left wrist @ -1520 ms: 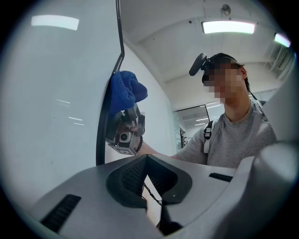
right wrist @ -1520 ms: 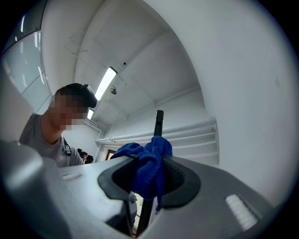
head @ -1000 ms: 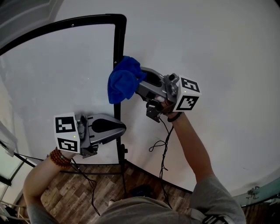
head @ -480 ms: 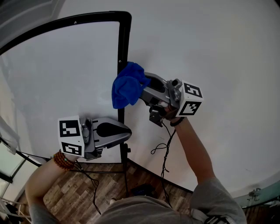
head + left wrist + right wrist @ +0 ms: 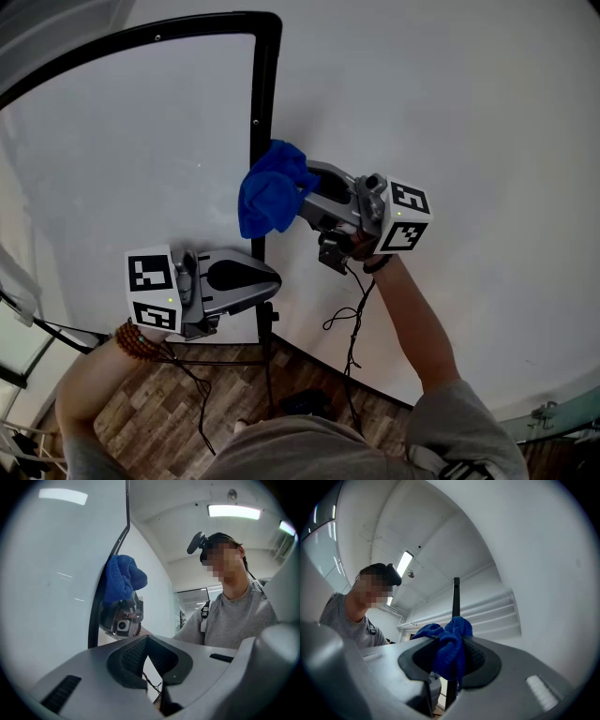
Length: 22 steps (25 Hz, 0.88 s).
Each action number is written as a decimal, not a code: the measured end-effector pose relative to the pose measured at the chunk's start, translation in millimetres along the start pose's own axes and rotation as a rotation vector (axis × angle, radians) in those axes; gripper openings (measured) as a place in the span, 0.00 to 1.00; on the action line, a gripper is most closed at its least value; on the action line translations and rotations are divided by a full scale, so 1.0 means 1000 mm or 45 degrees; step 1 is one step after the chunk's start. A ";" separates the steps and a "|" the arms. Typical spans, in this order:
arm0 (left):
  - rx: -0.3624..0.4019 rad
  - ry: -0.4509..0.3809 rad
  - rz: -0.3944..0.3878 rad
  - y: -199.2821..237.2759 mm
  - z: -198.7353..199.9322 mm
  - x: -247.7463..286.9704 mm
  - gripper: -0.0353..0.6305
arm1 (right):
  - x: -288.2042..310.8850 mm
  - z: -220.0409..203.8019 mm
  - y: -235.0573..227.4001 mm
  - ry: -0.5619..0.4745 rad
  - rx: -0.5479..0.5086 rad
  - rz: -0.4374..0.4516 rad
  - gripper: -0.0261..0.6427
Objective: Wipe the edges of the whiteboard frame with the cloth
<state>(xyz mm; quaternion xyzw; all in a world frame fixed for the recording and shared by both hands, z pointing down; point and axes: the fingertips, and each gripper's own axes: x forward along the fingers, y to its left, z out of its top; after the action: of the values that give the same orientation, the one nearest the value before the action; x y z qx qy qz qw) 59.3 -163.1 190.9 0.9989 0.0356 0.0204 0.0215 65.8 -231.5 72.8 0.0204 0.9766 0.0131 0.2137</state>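
White wall (image 5: 450, 94) fills the background, wood floor (image 5: 141, 412) shows below, and the whiteboard (image 5: 122, 150) stands on the left. Right gripper (image 5: 302, 194) is clamped on the blue cloth (image 5: 267, 197), and that cloth is bunched against the right-hand upright of the black whiteboard frame (image 5: 263, 84), about halfway down. Lower on that upright, the left gripper (image 5: 275, 279) has its jaws together with nothing between them, its tip just beside the frame.

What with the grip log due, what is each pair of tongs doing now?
Left tongs: closed, empty.
Right tongs: closed on the blue cloth.
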 end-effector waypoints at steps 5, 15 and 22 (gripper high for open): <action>-0.008 0.009 -0.010 0.000 0.003 0.003 0.06 | -0.001 -0.002 -0.001 0.004 0.018 -0.008 0.23; -0.024 -0.001 0.009 0.001 0.010 0.000 0.06 | -0.001 -0.004 -0.003 0.014 0.051 0.002 0.23; -0.020 0.002 0.017 0.001 0.011 0.000 0.06 | -0.001 -0.004 -0.004 0.014 0.065 0.004 0.23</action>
<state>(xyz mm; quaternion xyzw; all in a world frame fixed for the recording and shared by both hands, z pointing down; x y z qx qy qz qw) 60.1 -164.4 179.5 0.9989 0.0288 0.0218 0.0293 65.2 -235.9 76.9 0.0272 0.9777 -0.0113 0.2078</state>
